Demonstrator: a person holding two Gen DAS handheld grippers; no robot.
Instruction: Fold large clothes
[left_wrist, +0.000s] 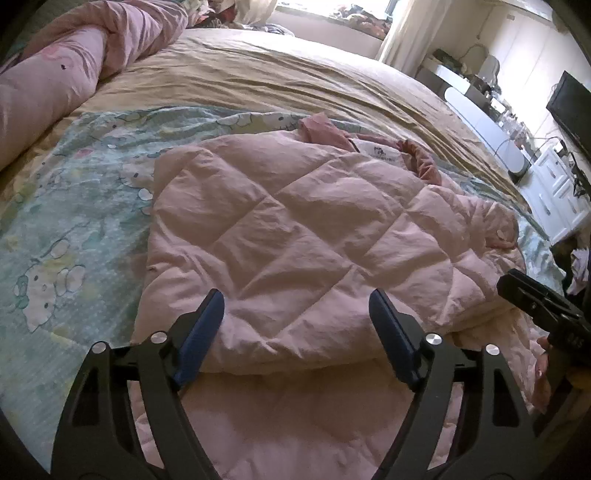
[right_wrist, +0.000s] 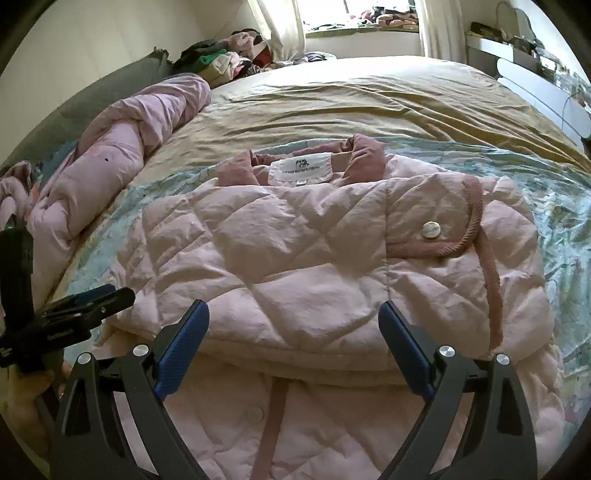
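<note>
Hovering over pink jacket (right_wrist: 295, 251), both grippers wide.

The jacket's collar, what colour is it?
The collar is dusty rose, darker than the pale pink quilted jacket. The right wrist view shows it best.

A quilted jacket (right_wrist: 314, 258) lies folded on a printed blanket (left_wrist: 74, 221) spread across the near part of the bed (right_wrist: 351, 99). Its collar (right_wrist: 362, 155) points toward the far window (right_wrist: 369, 14). A rolled duvet (right_wrist: 122, 147) lies along the bed's left side. A clothes pile (right_wrist: 229, 55) sits behind it. Both grippers hover over the jacket's near edge, the left gripper (left_wrist: 295, 325) left of the right gripper (right_wrist: 293, 332).
</note>
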